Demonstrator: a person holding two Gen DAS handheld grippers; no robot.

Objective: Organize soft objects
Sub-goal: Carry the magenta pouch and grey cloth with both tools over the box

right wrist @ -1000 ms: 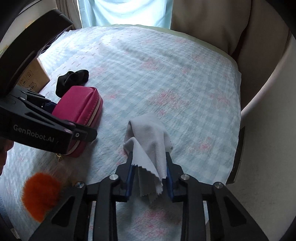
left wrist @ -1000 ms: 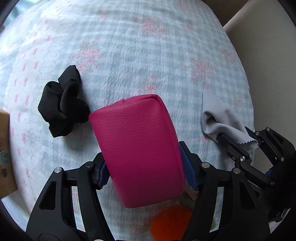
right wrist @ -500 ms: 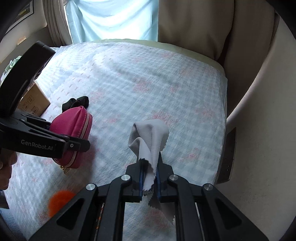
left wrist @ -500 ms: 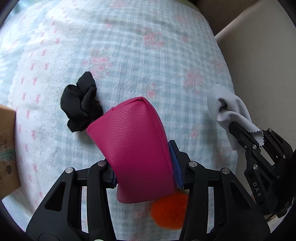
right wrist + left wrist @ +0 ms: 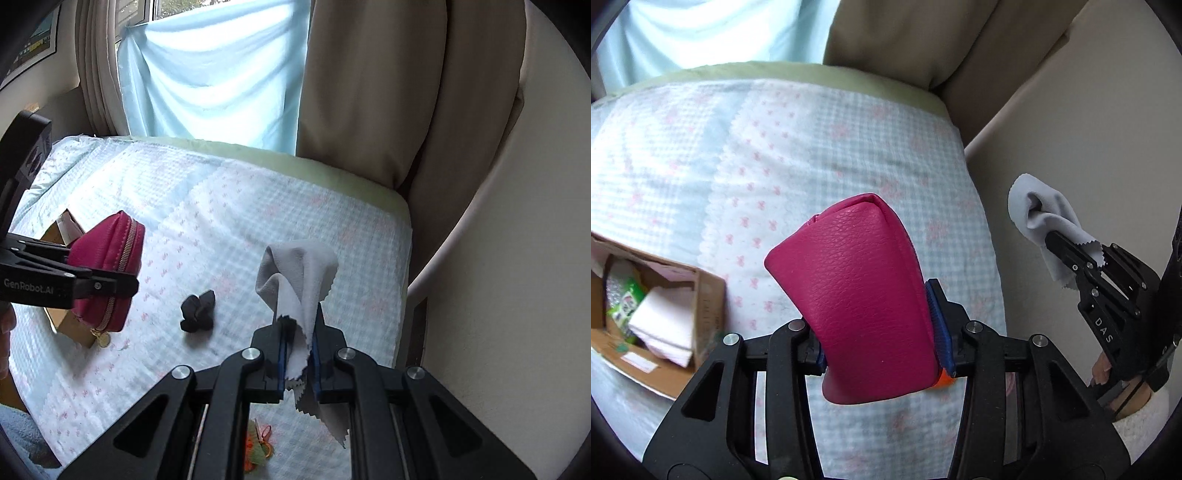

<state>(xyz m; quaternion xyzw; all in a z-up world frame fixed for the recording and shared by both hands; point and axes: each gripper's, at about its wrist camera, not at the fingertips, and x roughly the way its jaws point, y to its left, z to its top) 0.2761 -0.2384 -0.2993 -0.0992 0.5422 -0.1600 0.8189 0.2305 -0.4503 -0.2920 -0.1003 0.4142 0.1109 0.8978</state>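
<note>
My left gripper (image 5: 879,332) is shut on a pink zip pouch (image 5: 857,295) and holds it in the air above the bed; the pouch also shows in the right wrist view (image 5: 107,269). My right gripper (image 5: 298,350) is shut on a grey cloth (image 5: 299,280), lifted off the bed; the cloth also shows at the right of the left wrist view (image 5: 1045,218). A black scrunchie (image 5: 197,310) lies on the checked bedspread (image 5: 221,206). An orange pom-pom (image 5: 258,446) lies below my right gripper.
An open cardboard box (image 5: 646,317) with packets and pink cloths stands on the bed at the left. Beige curtains (image 5: 369,92) and a light blue drape (image 5: 214,74) hang behind the bed. A cream wall (image 5: 1071,129) runs along the right side.
Both grippers have risen well above the bed, carrying the pouch and the grey cloth. The left wrist view now takes in the cardboard box; the scrunchie has left that view.
</note>
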